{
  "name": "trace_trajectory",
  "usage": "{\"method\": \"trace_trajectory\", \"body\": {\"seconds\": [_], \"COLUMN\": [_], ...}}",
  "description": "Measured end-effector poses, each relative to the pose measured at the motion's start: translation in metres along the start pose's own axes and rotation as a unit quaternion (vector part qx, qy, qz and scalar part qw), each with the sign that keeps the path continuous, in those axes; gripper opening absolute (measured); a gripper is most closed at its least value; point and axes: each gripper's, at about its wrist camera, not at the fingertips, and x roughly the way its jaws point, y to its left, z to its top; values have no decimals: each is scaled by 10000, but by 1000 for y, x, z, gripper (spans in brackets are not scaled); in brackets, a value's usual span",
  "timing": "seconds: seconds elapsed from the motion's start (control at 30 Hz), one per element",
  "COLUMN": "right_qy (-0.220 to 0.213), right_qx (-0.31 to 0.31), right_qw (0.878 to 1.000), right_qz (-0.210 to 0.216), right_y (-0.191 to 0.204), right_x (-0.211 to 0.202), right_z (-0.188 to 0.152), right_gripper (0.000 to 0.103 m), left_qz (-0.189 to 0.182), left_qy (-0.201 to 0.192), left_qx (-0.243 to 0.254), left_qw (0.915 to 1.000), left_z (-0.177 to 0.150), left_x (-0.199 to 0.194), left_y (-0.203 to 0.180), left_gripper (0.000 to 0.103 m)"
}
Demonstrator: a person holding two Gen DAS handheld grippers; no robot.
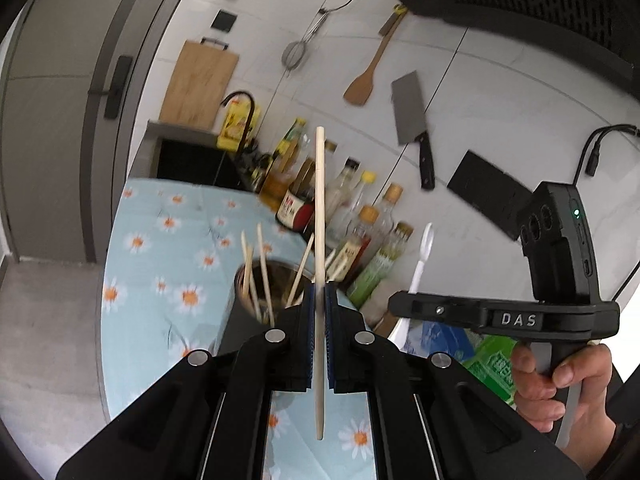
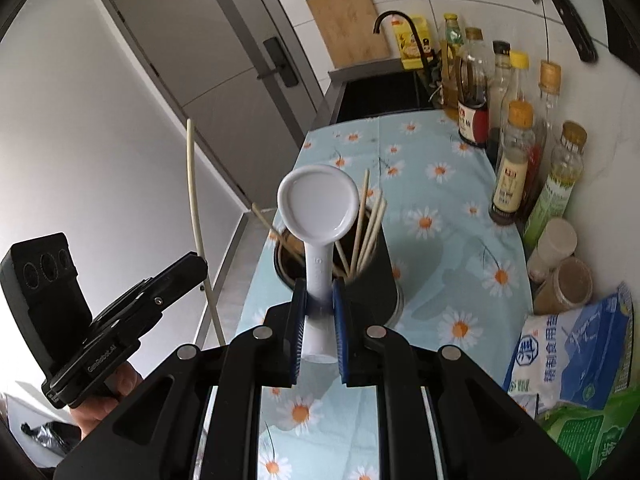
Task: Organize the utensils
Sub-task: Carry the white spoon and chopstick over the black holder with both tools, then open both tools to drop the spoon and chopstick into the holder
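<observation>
Both grippers pinching utensils above the holder
Left gripper clamped on a single pale chopstick, upright; right gripper clamped on white spoon handle, bowl up; both over the dark utensil holder with chopsticks inside, on daisy-print cloth, bottles along wall

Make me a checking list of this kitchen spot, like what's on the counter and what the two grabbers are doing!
Surface: flowered cloth over the counter.
Job's things: dark holder with chopsticks standing in it; single chopstick; white spoon.
Clutter: bottles, jars, salt bag along the wall.
Grippers: left tool shut on the chopstick; right tool shut on the spoon handle.
Cables: black cord on the wall.
Surroundings: sink, cutting board, cleaver, spatula, strainer, door.
</observation>
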Motion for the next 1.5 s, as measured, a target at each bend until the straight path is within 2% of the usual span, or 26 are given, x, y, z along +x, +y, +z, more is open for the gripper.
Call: {"method": "trace_trajectory", "body": {"seconds": [0.17, 0.5, 0.77, 0.97, 1.07, 1.1, 1.23, 1.5], "right_qy": [-123, -334, -187, -78, -37, -43, -175, -464], "right_qx": [26, 162, 276, 505, 477, 493, 574, 650], "right_qw": [9999, 9993, 9993, 9986, 9988, 9987, 9980, 9966], "right_qz": [-38, -75, -144, -109, -137, -141, -218, -184], "right_y": [2, -3, -9, -20, -22, -24, -30, -33], "right_x": [2, 15, 52, 65, 65, 63, 53, 24], "right_z": [17, 46, 54, 51, 49, 47, 41, 27], "right_gripper": [15, 15, 15, 16, 17, 21, 26, 26], "left_qz": [-91, 22, 83, 148, 127, 103, -39, -220], "left_qy": [-337, -883, -1218, -1213, -1066, -993, -884, -826], "left_qx": [215, 526, 958, 1180, 1020, 965, 980, 863], "left_qw": [9992, 9947, 9879, 9855, 9890, 9903, 9912, 9926], "left_z": [20, 42, 32, 15, 7, 4, -5, -8], "left_x": [5, 28, 52, 68, 73, 75, 79, 73], "left_y": [-5, -7, -7, -6, 1, 4, 6, 6], "left_gripper": [4, 4, 4, 4, 4, 4, 4, 4]}}
